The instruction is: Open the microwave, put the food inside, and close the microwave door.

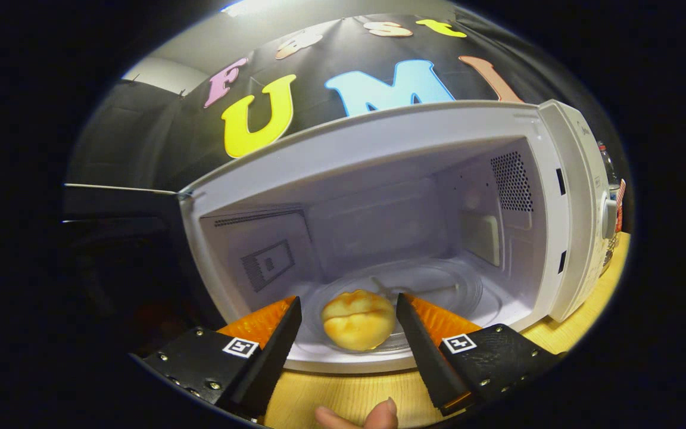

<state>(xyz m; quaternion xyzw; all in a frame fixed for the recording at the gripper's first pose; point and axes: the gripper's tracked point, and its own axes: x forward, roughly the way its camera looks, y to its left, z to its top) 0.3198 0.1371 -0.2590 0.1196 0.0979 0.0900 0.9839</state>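
So the whole setup sits on a light wooden table [563, 336], with black cloth hung as the booth wall behind it and a strip of pale ceiling with a light above that. Far left, the microwave door [119, 205] is swung wide open, seen almost edge-on, dark and hard to make out in any detail. Next to it is the white microwave [379, 128] itself, cavity fully exposed: vent slots and a small panel on the left inner wall, a glass turntable [450, 286] on the floor, a perforated grille high on the right inner wall. Further right is the control panel with a round knob [609, 217], and just past the microwave's right side there's some clutter, what looks like a bottle, too small to tell much.

The food is a golden bun [358, 319], and it sits on the near edge of the turntable, inside the cavity. The gripper [349, 316] is spread open, one finger on each side of the bun with a visible gap on both sides, so neither finger touches it. Down below the fingers, a fingertip [382, 415] of the person's hand pokes in over the table.
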